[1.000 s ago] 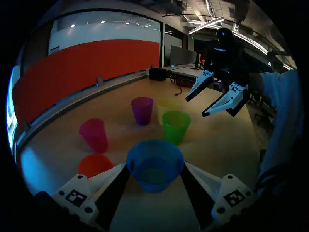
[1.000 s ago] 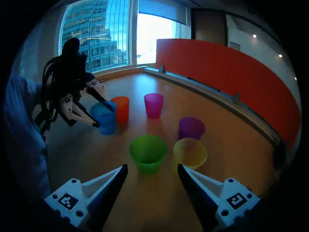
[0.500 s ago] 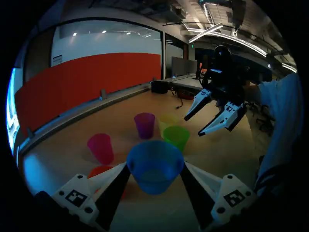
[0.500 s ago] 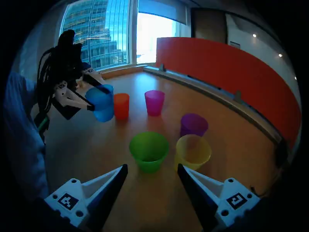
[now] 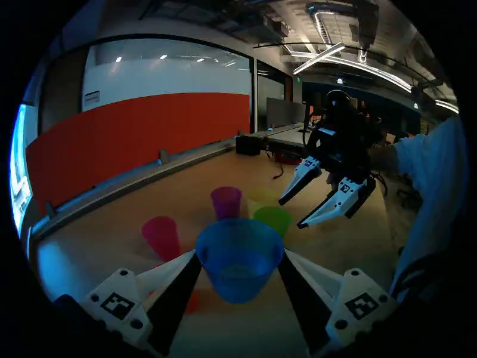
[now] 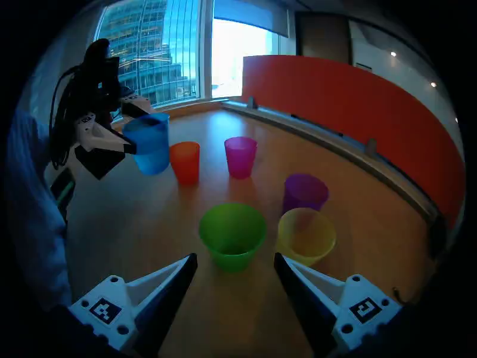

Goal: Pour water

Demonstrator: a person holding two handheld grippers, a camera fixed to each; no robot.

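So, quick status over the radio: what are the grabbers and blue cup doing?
Left gripper shut on blue cup, held above the table. Right gripper open, empty, facing green cup. Orange cup beside the blue one.

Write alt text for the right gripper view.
The left gripper holds a blue cup above a wooden table; an orange cup, pink cup, purple cup, yellow cup and green cup stand there. The right gripper hangs open.
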